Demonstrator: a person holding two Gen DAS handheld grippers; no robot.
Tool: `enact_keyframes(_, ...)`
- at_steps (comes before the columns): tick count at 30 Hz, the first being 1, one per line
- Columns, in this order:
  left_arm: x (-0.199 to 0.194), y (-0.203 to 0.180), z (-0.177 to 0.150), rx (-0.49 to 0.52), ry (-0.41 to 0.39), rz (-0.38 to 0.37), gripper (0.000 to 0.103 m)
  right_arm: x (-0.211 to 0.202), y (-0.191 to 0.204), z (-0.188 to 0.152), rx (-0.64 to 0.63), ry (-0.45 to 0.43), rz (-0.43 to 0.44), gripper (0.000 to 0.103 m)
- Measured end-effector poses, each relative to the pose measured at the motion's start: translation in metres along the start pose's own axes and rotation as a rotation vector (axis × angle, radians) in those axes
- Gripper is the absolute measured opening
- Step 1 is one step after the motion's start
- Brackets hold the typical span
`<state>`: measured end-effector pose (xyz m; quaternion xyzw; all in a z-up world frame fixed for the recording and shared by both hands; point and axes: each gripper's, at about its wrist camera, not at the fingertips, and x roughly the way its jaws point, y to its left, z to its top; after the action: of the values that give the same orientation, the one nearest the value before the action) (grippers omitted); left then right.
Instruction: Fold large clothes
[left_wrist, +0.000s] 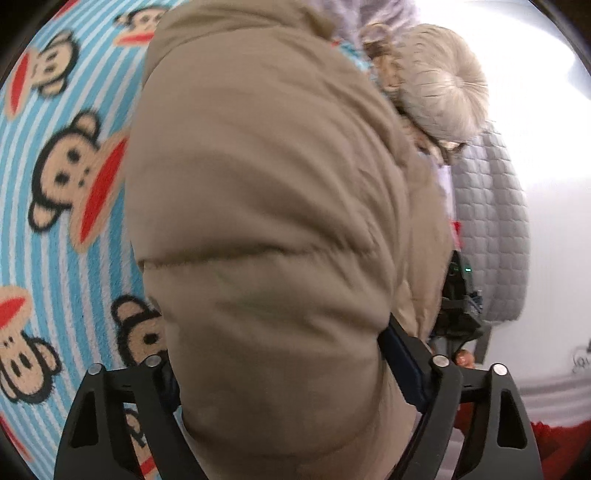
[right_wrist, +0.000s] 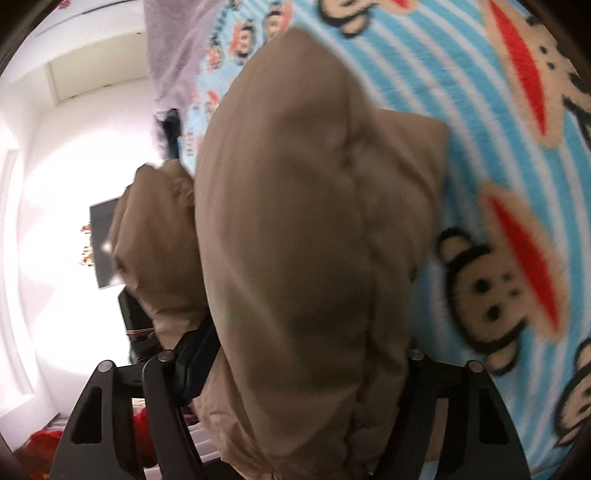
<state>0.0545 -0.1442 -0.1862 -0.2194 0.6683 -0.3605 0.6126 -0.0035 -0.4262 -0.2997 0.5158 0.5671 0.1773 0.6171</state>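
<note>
Where gripped, jacket (left_wrist: 266, 221) between claw (left_wrist: 280, 365) fingers

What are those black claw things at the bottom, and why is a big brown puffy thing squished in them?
Those are grabbing tools a person holds, one in each hand. Each carries a camera looking along its two fingers, so you get one picture per hand. The left gripper and the right gripper both have a tan puffy coat bulging between their fingers. The same coat fills the right picture. Under it lies a striped blue blanket with monkey faces. A grey quilted cover hangs off to the side.
</note>
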Motion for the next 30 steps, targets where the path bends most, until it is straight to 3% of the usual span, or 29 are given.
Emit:
enact_keyframes(4, -0.026, -0.021, 0.011, 0.085, -0.049, -0.054, 0.086, -0.001, 0.02, -0.01, -0.008, -0.051, 0.069, 0.075)
enact_keyframes(9, -0.064, -0.022, 0.032, 0.108, -0.128, -0.105, 0.086, 0.009, 0.053, -0.014, -0.051, -0.092, 0.125, 0.074)
enact_keyframes(16, -0.121, -0.005, 0.073, 0.137, -0.215, -0.044, 0.086, 0.05, 0.099, 0.007, -0.113, -0.097, 0.147, 0.075)
enact_keyframes(22, -0.174, 0.036, 0.121, 0.127, -0.308, 0.049, 0.086, 0.109, 0.14, 0.048, -0.173, -0.054, 0.156, 0.074)
enact_keyframes(26, -0.173, 0.08, 0.157, 0.071, -0.313, 0.153, 0.086, 0.14, 0.146, 0.073, -0.18, -0.033, 0.093, 0.075)
enact_keyframes(28, -0.162, 0.108, 0.17, 0.008, -0.291, 0.203, 0.086, 0.16, 0.139, 0.088, -0.162, -0.031, -0.002, 0.077)
enact_keyframes(30, -0.154, 0.129, 0.176, -0.036, -0.287, 0.206, 0.091, 0.171, 0.13, 0.096, -0.141, -0.035, -0.094, 0.082)
